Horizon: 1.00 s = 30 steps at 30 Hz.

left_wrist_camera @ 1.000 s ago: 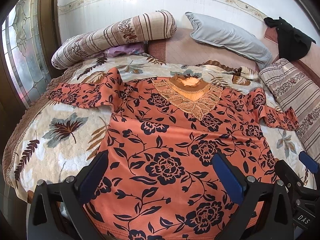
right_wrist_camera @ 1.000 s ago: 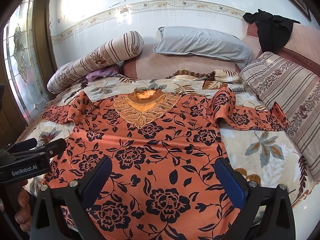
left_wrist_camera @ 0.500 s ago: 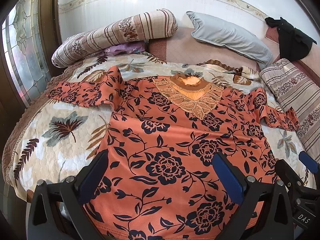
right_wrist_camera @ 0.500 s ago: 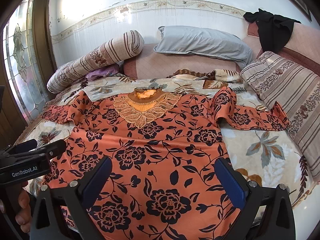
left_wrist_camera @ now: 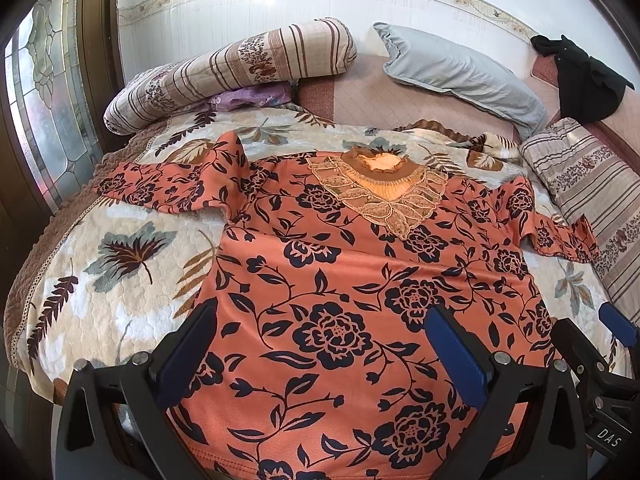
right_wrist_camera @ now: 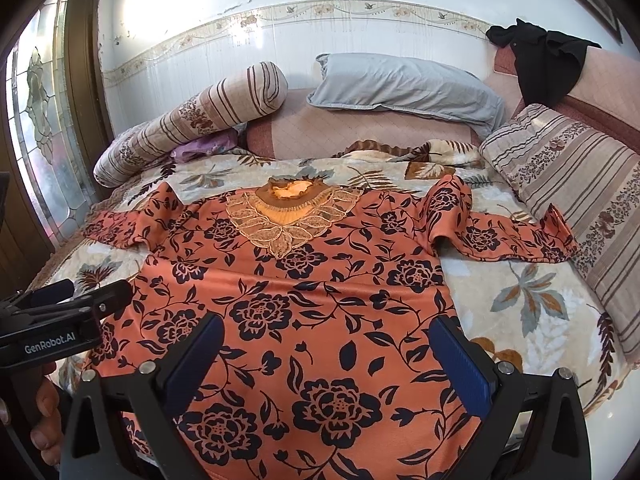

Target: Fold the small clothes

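An orange top with a black flower print [left_wrist_camera: 340,280] [right_wrist_camera: 304,300] lies spread face up on the bed, lace collar [left_wrist_camera: 380,196] [right_wrist_camera: 292,216] at the far end, hem nearest me. Both sleeves are bunched and rumpled: the left sleeve [left_wrist_camera: 168,188] toward the window, the right sleeve [right_wrist_camera: 492,228] toward the striped cushion. My left gripper [left_wrist_camera: 320,344] hovers open above the hem area, holding nothing. My right gripper [right_wrist_camera: 328,348] also stands open over the lower part of the top. In the right wrist view the left gripper [right_wrist_camera: 80,300] shows at the left edge, held by a hand [right_wrist_camera: 44,412].
A leaf-print blanket [left_wrist_camera: 120,260] covers the bed. A striped bolster [left_wrist_camera: 240,68], a grey pillow [left_wrist_camera: 460,72] and a purple cloth [left_wrist_camera: 248,96] lie at the head. A striped cushion [right_wrist_camera: 580,200] and a black garment [right_wrist_camera: 548,64] are on the right. A stained-glass window [left_wrist_camera: 52,100] is left.
Both views have crept slightly; the top and both open grippers are otherwise unchanged.
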{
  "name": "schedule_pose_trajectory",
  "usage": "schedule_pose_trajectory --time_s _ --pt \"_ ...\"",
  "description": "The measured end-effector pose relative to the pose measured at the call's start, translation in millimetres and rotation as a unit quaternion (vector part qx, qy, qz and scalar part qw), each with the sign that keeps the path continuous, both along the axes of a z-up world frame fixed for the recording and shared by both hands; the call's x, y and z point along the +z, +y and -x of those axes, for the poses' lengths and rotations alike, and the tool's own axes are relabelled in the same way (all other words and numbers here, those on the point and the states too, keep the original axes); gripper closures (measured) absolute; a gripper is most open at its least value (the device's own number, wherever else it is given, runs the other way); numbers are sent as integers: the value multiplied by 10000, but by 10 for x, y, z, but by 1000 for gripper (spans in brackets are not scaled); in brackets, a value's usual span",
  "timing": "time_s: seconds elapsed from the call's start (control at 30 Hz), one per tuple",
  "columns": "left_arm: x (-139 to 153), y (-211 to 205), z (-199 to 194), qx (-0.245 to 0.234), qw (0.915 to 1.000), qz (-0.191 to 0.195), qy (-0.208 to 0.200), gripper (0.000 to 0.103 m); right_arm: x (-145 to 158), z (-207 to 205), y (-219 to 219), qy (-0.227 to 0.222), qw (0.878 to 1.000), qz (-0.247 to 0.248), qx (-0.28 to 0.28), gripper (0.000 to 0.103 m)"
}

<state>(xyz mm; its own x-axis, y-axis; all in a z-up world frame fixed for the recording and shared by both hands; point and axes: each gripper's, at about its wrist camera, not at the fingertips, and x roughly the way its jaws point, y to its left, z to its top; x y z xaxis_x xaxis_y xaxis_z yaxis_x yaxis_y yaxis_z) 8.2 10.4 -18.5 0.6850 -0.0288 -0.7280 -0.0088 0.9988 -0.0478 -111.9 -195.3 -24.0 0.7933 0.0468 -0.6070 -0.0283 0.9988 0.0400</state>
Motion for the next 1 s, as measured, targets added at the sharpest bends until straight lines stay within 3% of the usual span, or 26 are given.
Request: schedule_pose_trajectory --time_s 1.0 --pt "-2 15 9 3 10000 11 2 0 26 -4 48 -18 10000 20 30 0"
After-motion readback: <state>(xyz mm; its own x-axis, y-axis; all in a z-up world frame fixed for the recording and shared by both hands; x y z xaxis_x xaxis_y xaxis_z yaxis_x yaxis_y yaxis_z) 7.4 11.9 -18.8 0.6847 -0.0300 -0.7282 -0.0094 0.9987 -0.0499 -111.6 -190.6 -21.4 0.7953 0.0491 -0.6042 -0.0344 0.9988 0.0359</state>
